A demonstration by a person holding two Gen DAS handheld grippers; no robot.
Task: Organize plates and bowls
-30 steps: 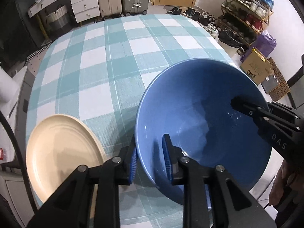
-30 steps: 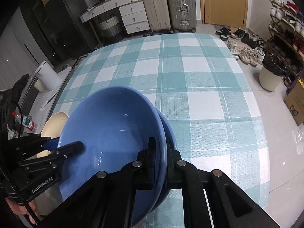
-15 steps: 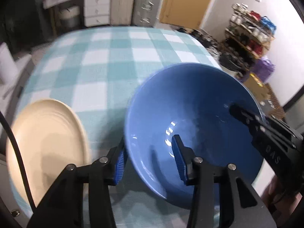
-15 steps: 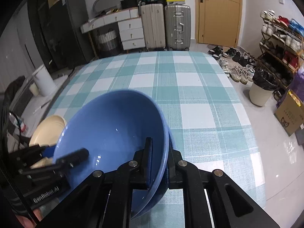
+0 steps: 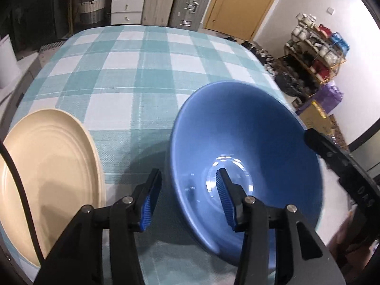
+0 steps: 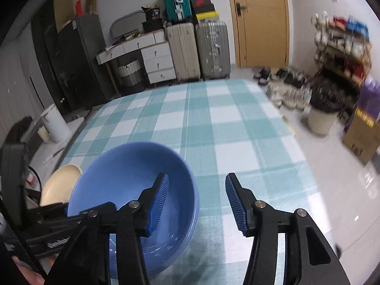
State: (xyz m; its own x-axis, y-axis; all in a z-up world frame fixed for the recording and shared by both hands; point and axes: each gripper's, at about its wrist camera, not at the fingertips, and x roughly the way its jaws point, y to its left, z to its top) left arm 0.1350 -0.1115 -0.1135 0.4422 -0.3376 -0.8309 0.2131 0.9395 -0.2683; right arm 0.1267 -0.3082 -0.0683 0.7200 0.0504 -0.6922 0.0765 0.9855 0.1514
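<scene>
A large blue bowl (image 5: 247,147) sits nested in another blue bowl on the checked tablecloth; it also shows in the right wrist view (image 6: 128,178). My left gripper (image 5: 187,199) is open, its jaws standing either side of the bowl's near rim without gripping it. My right gripper (image 6: 197,201) is open and empty, lifted above the bowl's right edge, with one finger (image 6: 159,199) over the bowl. A cream plate (image 5: 45,171) lies left of the bowl; it also shows in the right wrist view (image 6: 59,182).
The teal and white checked table (image 6: 213,123) stretches away behind the bowls. A bin (image 6: 323,116) and a cardboard box (image 6: 361,137) stand on the floor to the right. Suitcases (image 6: 197,49) and drawers stand at the back wall.
Both grippers have opened and let go of the blue bowl, which now rests in the other bowl. The right gripper has pulled up and back.
</scene>
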